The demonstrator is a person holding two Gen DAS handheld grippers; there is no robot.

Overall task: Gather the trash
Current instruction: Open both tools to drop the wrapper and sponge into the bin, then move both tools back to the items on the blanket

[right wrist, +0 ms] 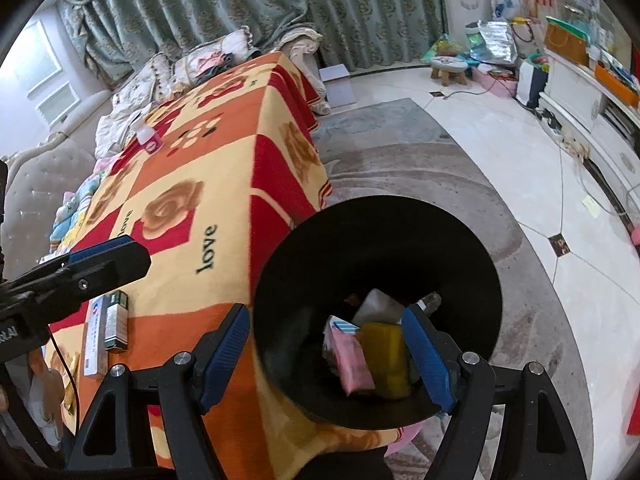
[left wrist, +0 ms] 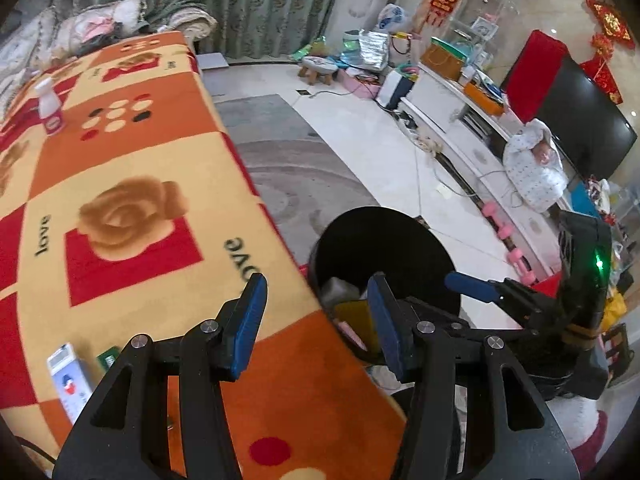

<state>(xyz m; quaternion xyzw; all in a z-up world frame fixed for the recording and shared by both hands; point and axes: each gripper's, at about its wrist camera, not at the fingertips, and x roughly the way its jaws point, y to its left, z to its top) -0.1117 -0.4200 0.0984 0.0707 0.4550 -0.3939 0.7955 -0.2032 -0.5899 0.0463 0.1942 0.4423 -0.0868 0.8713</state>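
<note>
Both the left gripper (left wrist: 318,326) and right gripper (right wrist: 330,356) are held agape, empty, over the bin (right wrist: 472,240). Dropping seems done; the boxes (right wrist: 106,326) on the near blanket (right wrist: 224,184) are judged next.

Stood just beside the table (right wrist: 224,184) edge: a bin (right wrist: 472,248) holding packets (right wrist: 354,360); lay on the table: two boxes (right wrist: 106,328) near, a bottle (right wrist: 149,138) far back.

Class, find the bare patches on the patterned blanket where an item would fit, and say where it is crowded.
Bare: the blanket between the small bottle and the boxes. Crowded: the black bin, already holding trash.
</note>
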